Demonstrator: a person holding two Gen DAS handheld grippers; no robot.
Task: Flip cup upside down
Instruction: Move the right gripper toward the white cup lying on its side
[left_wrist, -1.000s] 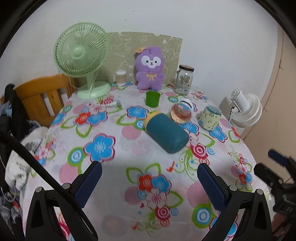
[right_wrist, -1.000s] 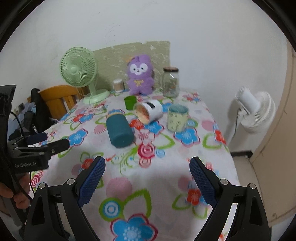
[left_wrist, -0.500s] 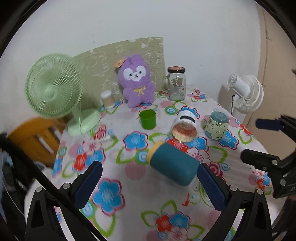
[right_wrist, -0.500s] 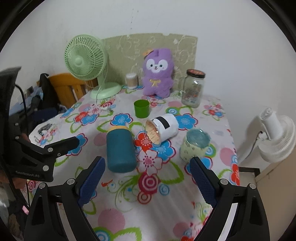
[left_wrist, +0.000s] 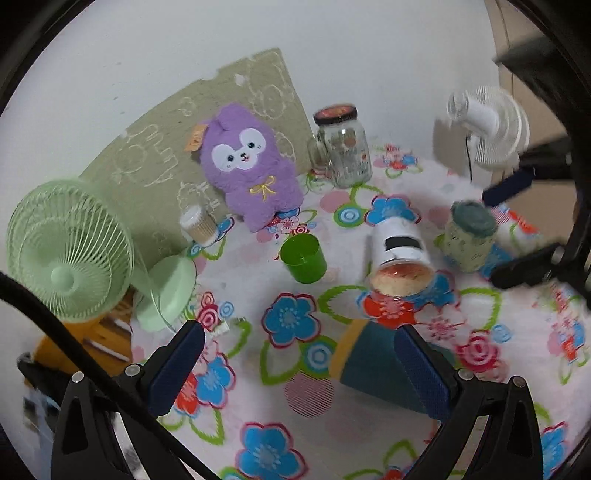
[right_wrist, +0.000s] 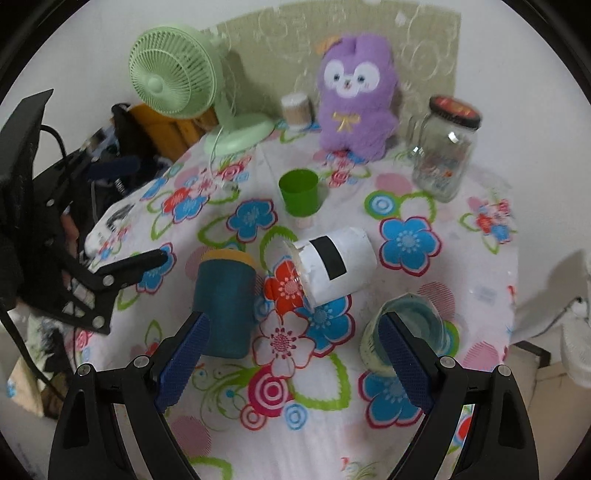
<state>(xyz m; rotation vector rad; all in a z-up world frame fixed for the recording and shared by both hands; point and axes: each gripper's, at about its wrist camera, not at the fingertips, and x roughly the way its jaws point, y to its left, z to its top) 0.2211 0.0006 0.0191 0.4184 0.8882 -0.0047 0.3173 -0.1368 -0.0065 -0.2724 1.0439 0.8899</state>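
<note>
Nearest in both wrist views are the blue-padded tongs themselves. The left tongs (left_wrist: 299, 363) are spread wide with nothing between their pads, held above the flowered worktop (left_wrist: 288, 417). The right tongs (right_wrist: 293, 349) are likewise released and empty, hanging over the same cloth.

Just past the left tongs lies a teal bottle (left_wrist: 373, 362) with a yellow band, on its side; its far end is partly hidden behind the right-hand pad. In the right wrist view that bottle (right_wrist: 226, 299) lies just beyond the left-hand pad, and a pale patterned cup with a teal top (right_wrist: 402, 338) stands upright, partly behind the right-hand pad.

Further on, a white cup with a black patch (right_wrist: 332, 266) lies on its side, its open mouth turned toward the teal bottle and close beside it.

Beyond that a small green cup (left_wrist: 303, 258) stands upright, mouth up, alone on the cloth and well apart from both tongs.

At the back, by the wall, are a purple plush toy (right_wrist: 354, 96), a lidded glass jar (right_wrist: 445, 147) and a green desk fan (left_wrist: 74, 251).
</note>
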